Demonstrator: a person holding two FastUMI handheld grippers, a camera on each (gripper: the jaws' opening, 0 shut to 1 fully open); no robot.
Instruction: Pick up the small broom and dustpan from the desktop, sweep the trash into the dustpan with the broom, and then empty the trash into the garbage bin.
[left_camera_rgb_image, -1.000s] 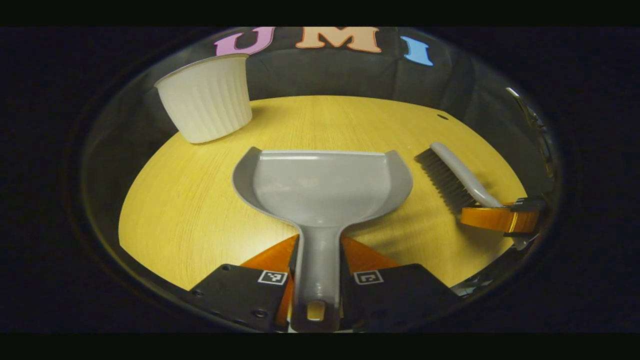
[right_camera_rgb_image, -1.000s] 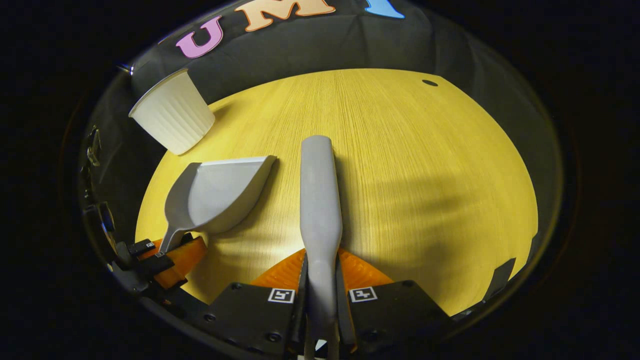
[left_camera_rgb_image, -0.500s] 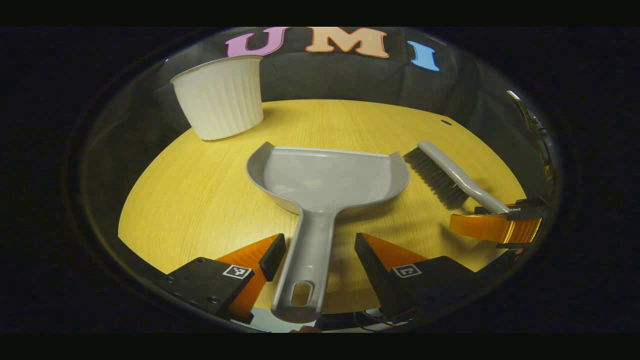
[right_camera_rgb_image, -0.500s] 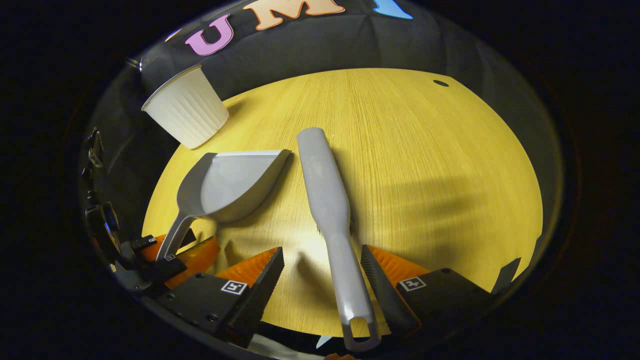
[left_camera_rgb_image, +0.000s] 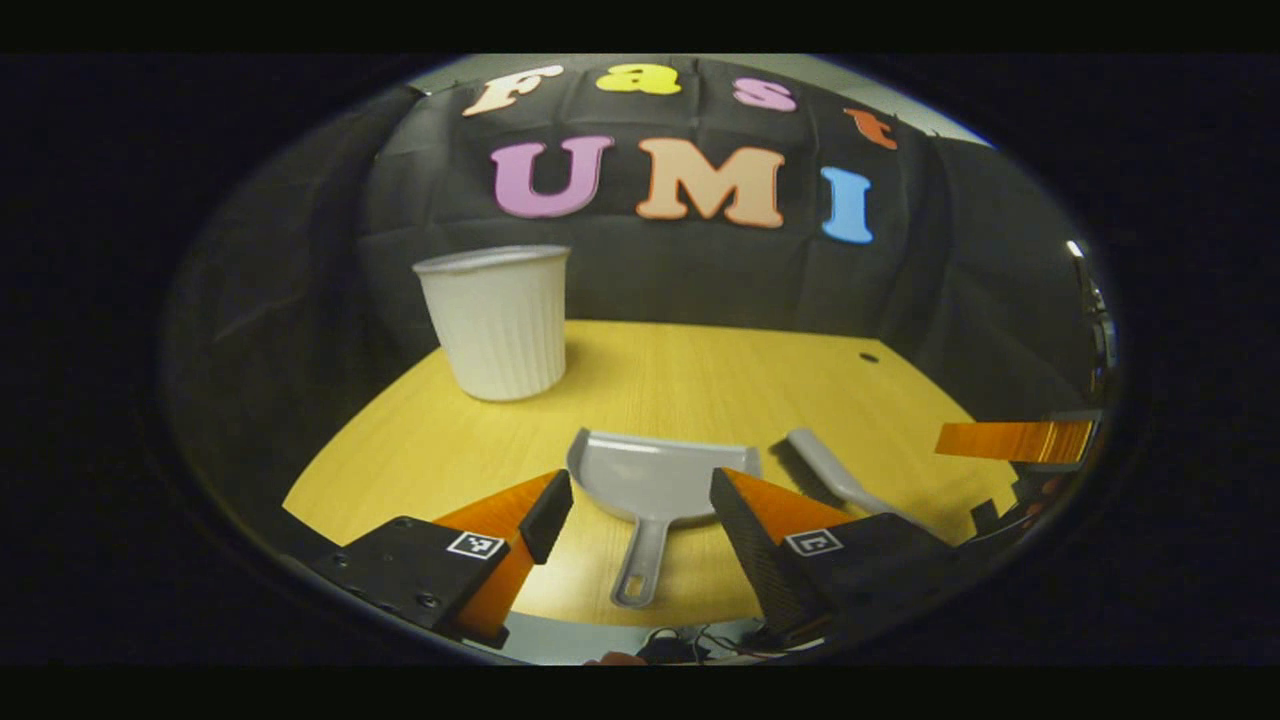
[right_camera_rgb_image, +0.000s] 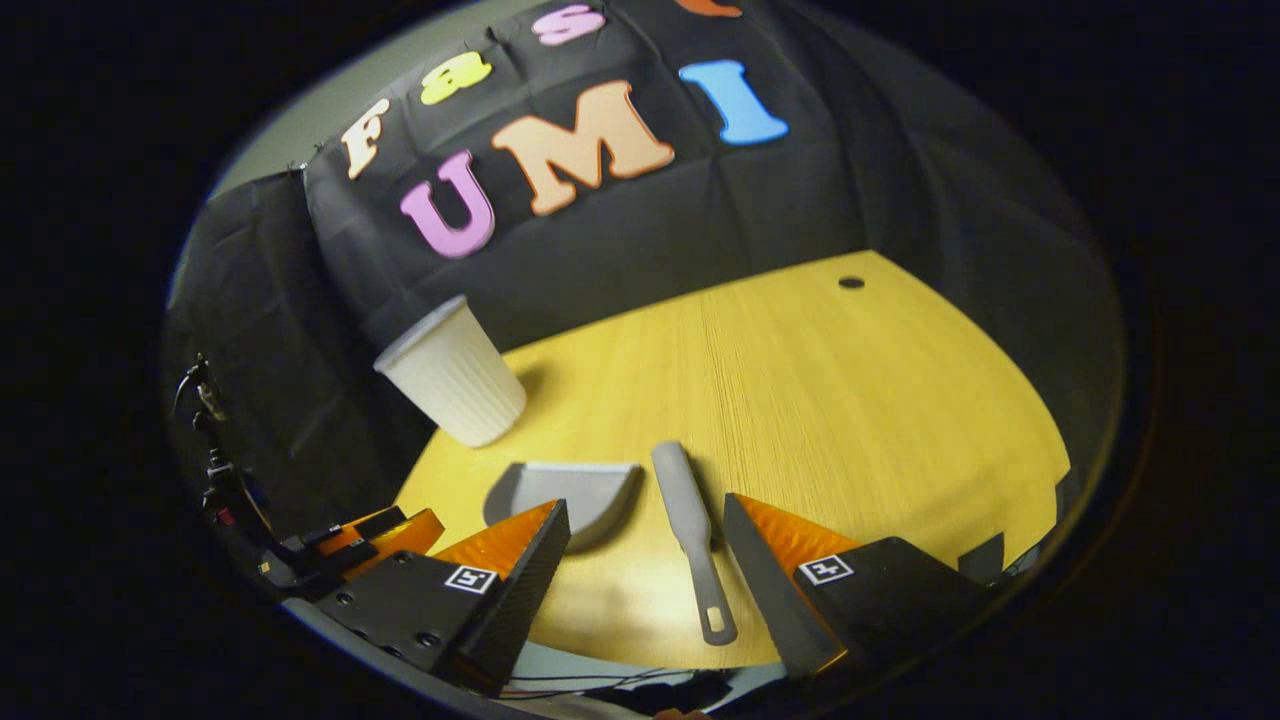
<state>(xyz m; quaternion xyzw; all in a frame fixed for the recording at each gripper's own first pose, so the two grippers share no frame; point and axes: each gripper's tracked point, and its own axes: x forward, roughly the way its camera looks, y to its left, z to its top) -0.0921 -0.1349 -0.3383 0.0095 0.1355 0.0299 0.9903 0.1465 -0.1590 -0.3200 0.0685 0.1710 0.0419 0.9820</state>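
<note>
A grey dustpan (left_camera_rgb_image: 655, 485) lies flat on the yellow wooden desktop (left_camera_rgb_image: 690, 380), its handle towards me. Beside it on the right lies the small grey broom (left_camera_rgb_image: 830, 475), bristles facing the pan. My left gripper (left_camera_rgb_image: 640, 500) hangs open above and behind the dustpan's handle, touching nothing. In the right gripper view the broom (right_camera_rgb_image: 690, 530) lies with its handle towards me and the dustpan (right_camera_rgb_image: 565, 490) is to its left. My right gripper (right_camera_rgb_image: 645, 520) is open, raised over the broom's handle and apart from it. A white ribbed garbage bin (left_camera_rgb_image: 495, 320) stands at the desk's far left.
The other gripper (left_camera_rgb_image: 1015, 440) shows at the right edge of the left gripper view, and at the lower left (right_camera_rgb_image: 340, 545) of the right gripper view. A small dark hole (right_camera_rgb_image: 851, 282) marks the desk's far right. Black cloth walls the desk behind.
Both grippers let go: the left opened off the dustpan handle, the right off the broom handle. Both then drew back and up, leaving the two tools lying on the desk.
</note>
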